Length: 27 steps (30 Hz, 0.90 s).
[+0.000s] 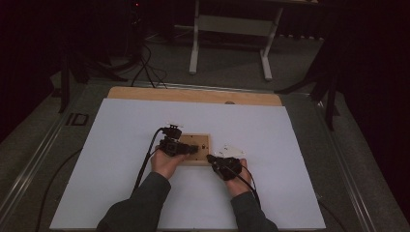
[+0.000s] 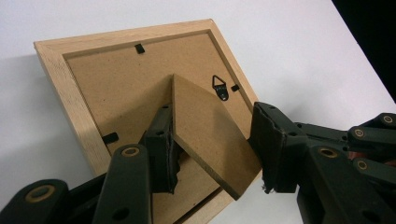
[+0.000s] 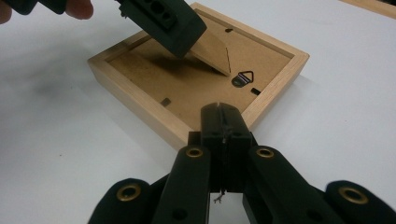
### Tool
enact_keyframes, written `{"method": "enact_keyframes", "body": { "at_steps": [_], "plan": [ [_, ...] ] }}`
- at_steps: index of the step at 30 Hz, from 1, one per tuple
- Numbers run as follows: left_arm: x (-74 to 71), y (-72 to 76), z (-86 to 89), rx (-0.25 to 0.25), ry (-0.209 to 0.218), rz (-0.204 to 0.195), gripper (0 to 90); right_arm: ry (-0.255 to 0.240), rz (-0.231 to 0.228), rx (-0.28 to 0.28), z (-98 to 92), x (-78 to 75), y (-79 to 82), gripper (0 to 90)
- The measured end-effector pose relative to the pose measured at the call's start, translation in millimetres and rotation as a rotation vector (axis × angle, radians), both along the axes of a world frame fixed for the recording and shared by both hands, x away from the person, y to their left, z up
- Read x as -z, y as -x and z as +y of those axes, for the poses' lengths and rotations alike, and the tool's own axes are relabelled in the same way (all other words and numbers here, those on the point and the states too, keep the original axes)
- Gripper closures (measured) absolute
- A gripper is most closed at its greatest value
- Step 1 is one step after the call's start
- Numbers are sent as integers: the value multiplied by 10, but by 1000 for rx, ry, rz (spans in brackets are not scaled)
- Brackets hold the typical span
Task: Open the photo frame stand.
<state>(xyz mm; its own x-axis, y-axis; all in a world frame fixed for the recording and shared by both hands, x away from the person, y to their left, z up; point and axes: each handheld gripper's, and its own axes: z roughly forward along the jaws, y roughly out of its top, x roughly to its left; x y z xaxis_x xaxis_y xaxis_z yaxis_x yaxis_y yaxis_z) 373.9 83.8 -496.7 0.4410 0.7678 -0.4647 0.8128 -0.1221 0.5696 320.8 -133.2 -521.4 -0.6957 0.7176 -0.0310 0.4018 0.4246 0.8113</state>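
A light wooden picture frame [image 1: 203, 141] lies face down on the white sheet, its brown backing board [image 2: 116, 93] facing up. In the left gripper view, my left gripper [image 2: 215, 147] straddles the frame's hinged brown stand [image 2: 205, 135] and is shut on its two edges, holding the stand tilted up off the backing. The right gripper view shows the raised stand [image 3: 215, 51] under the left gripper's black jaw [image 3: 163, 18]. My right gripper [image 3: 219, 116] is shut with nothing in it, its tips touching the frame's near rim [image 3: 261, 100]. From above it sits at the frame's right corner [image 1: 211, 158].
A metal hanger hook [image 2: 220, 86] and small black retaining tabs [image 2: 139, 48] sit on the backing. The white sheet [image 1: 121, 159] spreads wide on all sides of the frame. The bare wooden table edge [image 1: 193, 95] runs along the far side, with a white stand [image 1: 229, 29] and cables [image 1: 145, 67] on the floor beyond.
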Motion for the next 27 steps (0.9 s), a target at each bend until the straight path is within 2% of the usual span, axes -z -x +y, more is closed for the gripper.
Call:
{"method": "enact_keyframes", "body": {
  "at_steps": [10, 19, 27],
  "plan": [
    [14, -40, 41, -16, 50, 48, 589, -1, 0, -1, 3, 1, 1, 893],
    [18, -42, 40, -18, 52, 49, 613, -3, 2, -4, 4, 0, 0, 890],
    [14, -70, 77, -28, 71, 41, 564, -3, 2, -4, 4, 0, -1, 891]
  ]
}}
